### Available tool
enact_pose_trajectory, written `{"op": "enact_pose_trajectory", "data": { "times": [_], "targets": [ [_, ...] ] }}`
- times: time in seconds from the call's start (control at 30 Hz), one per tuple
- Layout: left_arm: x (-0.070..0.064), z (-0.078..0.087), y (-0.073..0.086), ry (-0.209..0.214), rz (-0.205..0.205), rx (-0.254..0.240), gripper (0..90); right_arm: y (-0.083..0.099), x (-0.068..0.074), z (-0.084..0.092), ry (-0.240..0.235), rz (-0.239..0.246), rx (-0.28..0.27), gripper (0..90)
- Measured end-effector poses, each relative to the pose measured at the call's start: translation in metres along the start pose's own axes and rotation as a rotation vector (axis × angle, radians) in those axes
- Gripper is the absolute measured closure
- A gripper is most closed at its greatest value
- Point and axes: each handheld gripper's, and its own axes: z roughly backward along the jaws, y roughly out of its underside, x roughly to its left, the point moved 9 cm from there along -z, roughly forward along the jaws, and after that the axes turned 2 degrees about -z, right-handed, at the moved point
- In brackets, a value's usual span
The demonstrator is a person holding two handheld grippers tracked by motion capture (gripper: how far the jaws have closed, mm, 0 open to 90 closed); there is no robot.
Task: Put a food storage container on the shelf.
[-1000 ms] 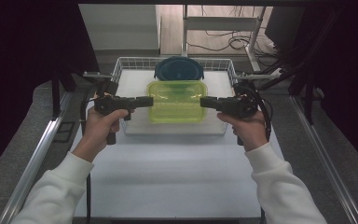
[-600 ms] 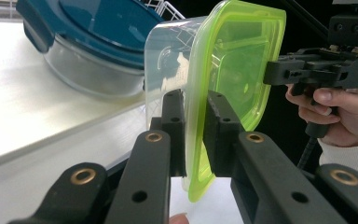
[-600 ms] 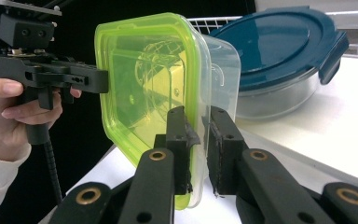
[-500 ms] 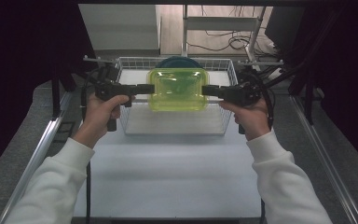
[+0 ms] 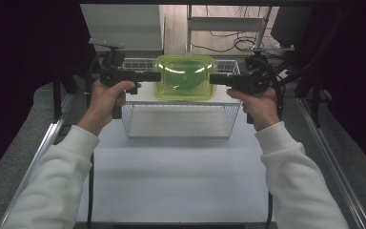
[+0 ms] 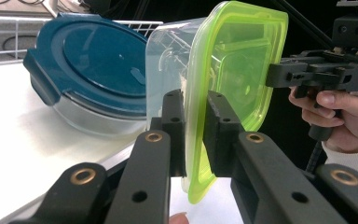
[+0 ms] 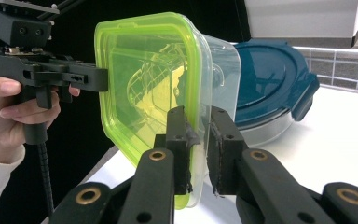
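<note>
The lid (image 5: 185, 78) is translucent lime green on a clear box (image 6: 170, 60). The round container (image 6: 91, 70) has a dark teal lid. The basket (image 5: 178, 119) is white wire, sleeves (image 5: 52, 186) white, grippers (image 5: 155, 76) black.

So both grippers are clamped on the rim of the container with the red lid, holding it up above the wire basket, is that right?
Not quite: the lid is yellow-green, not red, as the left gripper view shows. The rest holds: the left gripper and right gripper clamp the container by its rim, above the wire basket.
</note>
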Motion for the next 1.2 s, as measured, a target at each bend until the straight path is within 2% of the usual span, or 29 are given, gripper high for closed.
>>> {"op": "enact_pose_trajectory", "data": {
  "times": [0.3,0.47,0.53,0.57,0.6,0.83,0.93,1.0,1.2],
  "targets": [
    [0.009,-0.006,-0.019,0.001,0.030,0.014,80.3,-0.020,-0.012,-0.008,-0.009,-0.030,-0.002,79.1],
    [0.019,-0.011,-0.031,-0.010,0.048,0.019,80.2,-0.030,-0.019,-0.015,-0.007,-0.059,0.003,79.1],
    [0.026,-0.015,-0.035,-0.010,0.071,0.021,80.2,-0.032,-0.022,-0.018,-0.006,-0.070,0.007,79.1],
    [0.026,-0.015,-0.035,-0.010,0.071,0.021,80.1,-0.032,-0.022,-0.018,-0.006,-0.070,0.007,79.1],
    [0.031,-0.018,-0.037,-0.007,0.093,0.026,80.1,-0.034,-0.026,-0.022,-0.002,-0.080,0.014,79.1],
    [0.046,-0.027,-0.037,-0.013,0.129,0.035,80.1,-0.037,-0.040,-0.033,-0.008,-0.124,0.047,79.0],
    [0.053,-0.028,-0.037,-0.014,0.142,0.040,80.1,-0.036,-0.046,-0.042,-0.027,-0.167,0.066,78.8],
    [0.053,-0.027,-0.037,-0.010,0.145,0.041,79.9,-0.035,-0.047,-0.043,-0.027,-0.175,0.068,78.9],
    [0.059,-0.031,-0.041,0.009,0.204,0.021,79.2,-0.038,-0.056,-0.048,-0.047,-0.233,0.053,77.8]
  ]
}}
